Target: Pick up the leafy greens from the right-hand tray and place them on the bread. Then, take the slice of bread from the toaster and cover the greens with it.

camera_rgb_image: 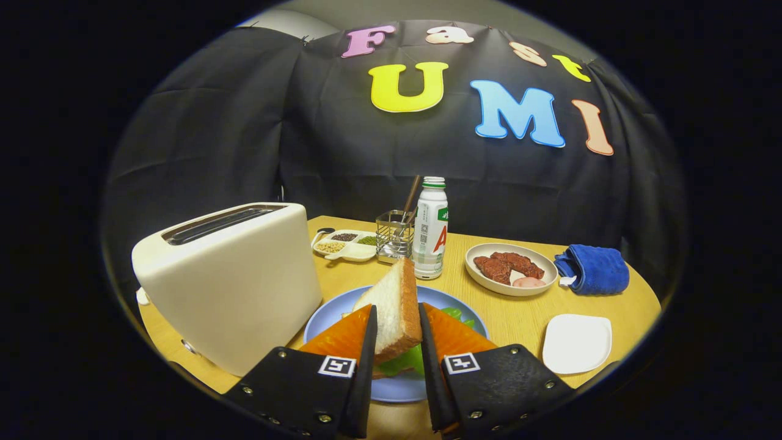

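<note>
A: Gripper (396,342) pinching the slice of bread (391,308); both fingers (366,342) pressed against its flat faces, slice held on edge and tilted, crust down; probably held that way to be laid flat as a lid.

B: And below it?

A: Blue plate (327,315) right under the slice; leafy greens (410,360) lying on the plate, showing between the fingers and again just beyond the right finger; something brownish peeking out under the greens, likely the lower bread, too hidden to be sure.

B: Toaster?

A: Toaster (232,275) standing on the desk (519,315) just beside the plate; slots dark, no slice poking above the top; fits a slice carried over from there.

B: Stage, then?

A: Greens already lying where wanted; covering slice hovering over them, not resting; next, judged from this alone, lowering and levelling so it sits square on the greens instead of sliding off.

B: Other containers?

A: Round dish (510,269) with dark red slices of meat and something pink; divided tray (345,243) with seeds or beans in separate compartments; wire holder (394,235) with a stick-like handle in it; white bottle (431,229) upright; small white tray (577,342) bare on top; blue cloth (595,269) folded near the dish.
</note>
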A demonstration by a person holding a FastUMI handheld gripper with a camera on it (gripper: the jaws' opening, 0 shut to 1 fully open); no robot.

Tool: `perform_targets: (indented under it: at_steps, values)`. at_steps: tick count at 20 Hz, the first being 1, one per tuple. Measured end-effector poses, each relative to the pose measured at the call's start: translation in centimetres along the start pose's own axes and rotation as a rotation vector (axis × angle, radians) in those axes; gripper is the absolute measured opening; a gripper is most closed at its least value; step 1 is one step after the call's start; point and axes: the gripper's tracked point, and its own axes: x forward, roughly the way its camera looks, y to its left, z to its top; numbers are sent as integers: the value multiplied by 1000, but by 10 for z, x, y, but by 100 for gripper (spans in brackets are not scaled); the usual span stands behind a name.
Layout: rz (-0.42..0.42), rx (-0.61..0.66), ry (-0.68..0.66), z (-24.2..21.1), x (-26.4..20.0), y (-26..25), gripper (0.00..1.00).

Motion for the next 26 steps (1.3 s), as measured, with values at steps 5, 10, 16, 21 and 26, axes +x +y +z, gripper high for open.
perform_targets:
  at_steps: [5,10,16,21,26]
  values:
    - [-9,-5,35,-9,6,-10,47]
    - [-18,1,55,-16,9,-20,52]
    - [-34,4,43,-16,9,-28,54]
    - [-57,32,6,-7,0,-49,55]
    - [-74,17,-149,27,-39,-85,54]
